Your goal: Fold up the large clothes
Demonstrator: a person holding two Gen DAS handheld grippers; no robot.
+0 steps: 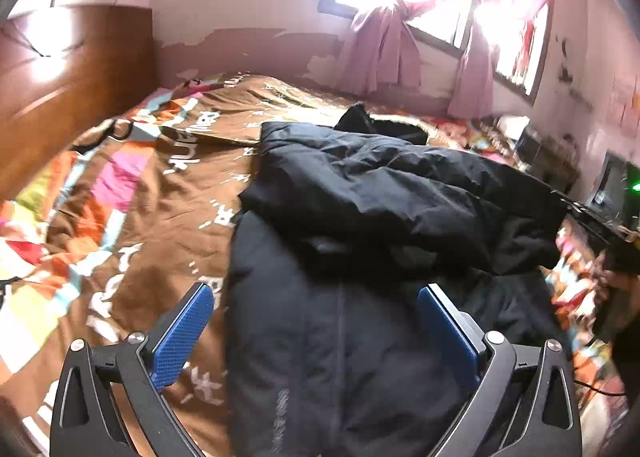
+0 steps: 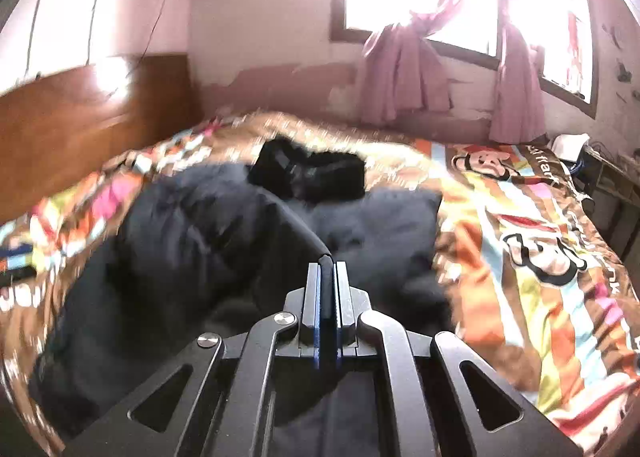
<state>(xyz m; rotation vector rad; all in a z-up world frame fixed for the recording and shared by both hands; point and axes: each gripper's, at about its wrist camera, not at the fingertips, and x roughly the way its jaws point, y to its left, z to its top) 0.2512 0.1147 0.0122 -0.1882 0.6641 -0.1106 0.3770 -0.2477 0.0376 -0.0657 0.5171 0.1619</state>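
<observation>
Right gripper (image 2: pixel 328 263): jaws closed tight on a fold of the dark jacket (image 2: pixel 192 225), a ridge of the cloth drawn up taut to the tips. No earlier view to compare. Left gripper (image 1: pixel 316 297): jaws wide apart, blue pads (image 1: pixel 184 337) on either side of the jacket's near part, nothing pinched; whether the pads touch the cloth cannot be told.

Jacket lies across the middle of the bed (image 2: pixel 520 257), on a brown quilt with bright stripes and cartoon figures. In the left view one part is doubled over the body of the garment, its edge raised toward the bed's right side. A darker, furry hood (image 2: pixel 312 173) lies at the jacket's far end, toward the window wall.

Headboard (image 1: pixel 60 97), wooden, stands at the bed's left end. Pink curtains (image 2: pixel 400 77), tied back, hang at the windows beyond the far edge. Right view is blurred on its left half.
</observation>
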